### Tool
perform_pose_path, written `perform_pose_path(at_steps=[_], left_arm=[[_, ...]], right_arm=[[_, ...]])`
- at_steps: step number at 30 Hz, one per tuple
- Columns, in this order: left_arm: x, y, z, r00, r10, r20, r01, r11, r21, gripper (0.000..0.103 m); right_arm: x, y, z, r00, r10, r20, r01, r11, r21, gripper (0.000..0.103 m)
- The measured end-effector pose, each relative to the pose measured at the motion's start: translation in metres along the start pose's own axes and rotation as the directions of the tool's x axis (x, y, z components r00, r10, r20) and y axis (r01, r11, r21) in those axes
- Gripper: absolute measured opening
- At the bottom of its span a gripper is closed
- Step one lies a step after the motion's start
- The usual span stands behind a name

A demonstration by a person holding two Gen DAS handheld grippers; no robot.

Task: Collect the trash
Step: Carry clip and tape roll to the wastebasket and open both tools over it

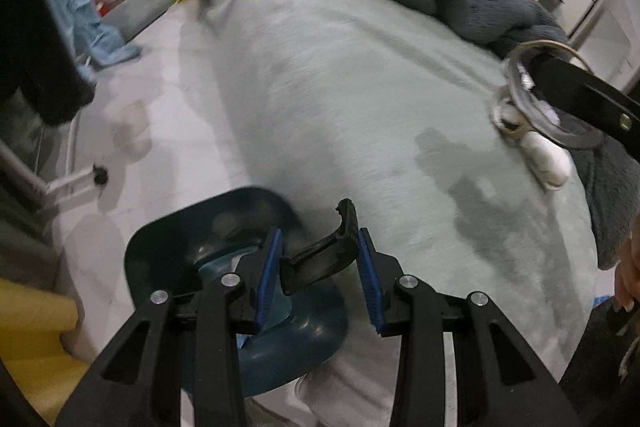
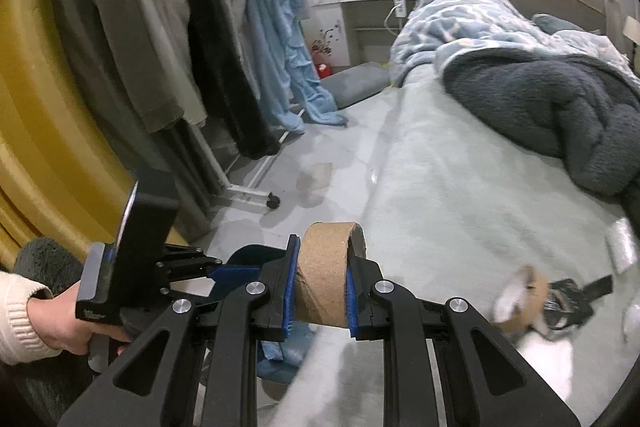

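Bedroom, cardboard tube [image 2: 325, 273] clamped between right gripper [image 2: 320, 287] jaws beside bed [image 2: 440, 187]

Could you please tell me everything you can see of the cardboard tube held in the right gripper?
The cardboard tube is a short brown roll core with a rough, matte surface and a thick wall that shows grey at its far rim. It sits clamped between the blue pads of the right gripper, which press on its two sides. It is held in the air above the pale green bed cover.
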State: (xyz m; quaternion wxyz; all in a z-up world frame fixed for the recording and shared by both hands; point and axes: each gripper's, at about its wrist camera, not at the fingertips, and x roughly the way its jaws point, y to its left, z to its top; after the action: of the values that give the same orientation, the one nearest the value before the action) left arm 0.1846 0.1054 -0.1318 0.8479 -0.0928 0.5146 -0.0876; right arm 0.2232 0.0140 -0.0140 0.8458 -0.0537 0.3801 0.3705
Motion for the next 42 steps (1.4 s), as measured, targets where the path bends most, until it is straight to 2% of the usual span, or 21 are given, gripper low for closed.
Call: perform_pose_path(at_steps=[9, 15, 22, 27, 29, 32, 36, 42], left_arm=[[0.014, 0.049, -0.023, 0.991, 0.033, -0.131, -0.044, 0.996, -0.08, 0.041], [0.026, 0.076, -0.042, 0.971, 0.035, -0.237, -0.066, 0.99, -0.125, 0.043], [0.03, 0.096, -0.056, 0.955, 0.02, -0.295, -0.07, 0.984, -0.162, 0.05], [0.027, 0.106, -0.058, 0.954, -0.005, -0.3, -0.054, 0.981, -0.188, 0.066], [0.023, 0.107, -0.057, 0.957, -0.012, -0.29, -0.045, 0.981, -0.19, 0.075], [0.016, 0.109, -0.054, 0.964, 0.01, -0.267, -0.059, 0.983, -0.176, 0.082], [0.007, 0.113, -0.048, 0.972, 0.035, -0.234, -0.077, 0.982, -0.172, 0.086], [-0.016, 0.11, -0.036, 0.987, 0.106, -0.123, -0.122, 0.983, -0.136, 0.088]], right_arm=[[0.047, 0.033, -0.003, 0.994, 0.071, -0.083, -0.072, 0.997, -0.01, 0.02], [0.078, 0.045, -0.011, 0.983, 0.101, -0.151, -0.102, 0.995, 0.001, 0.02], [0.108, 0.048, -0.018, 0.97, 0.112, -0.215, -0.109, 0.994, 0.026, 0.02], [0.129, 0.05, -0.026, 0.958, 0.109, -0.266, -0.104, 0.994, 0.035, 0.02], [0.137, 0.05, -0.03, 0.952, 0.102, -0.29, -0.096, 0.995, 0.034, 0.02], [0.148, 0.05, -0.038, 0.94, 0.088, -0.331, -0.082, 0.996, 0.033, 0.02], [0.159, 0.051, -0.048, 0.921, 0.079, -0.381, -0.07, 0.997, 0.039, 0.02], [0.176, 0.057, -0.063, 0.893, 0.064, -0.446, -0.056, 0.998, 0.031, 0.02]])
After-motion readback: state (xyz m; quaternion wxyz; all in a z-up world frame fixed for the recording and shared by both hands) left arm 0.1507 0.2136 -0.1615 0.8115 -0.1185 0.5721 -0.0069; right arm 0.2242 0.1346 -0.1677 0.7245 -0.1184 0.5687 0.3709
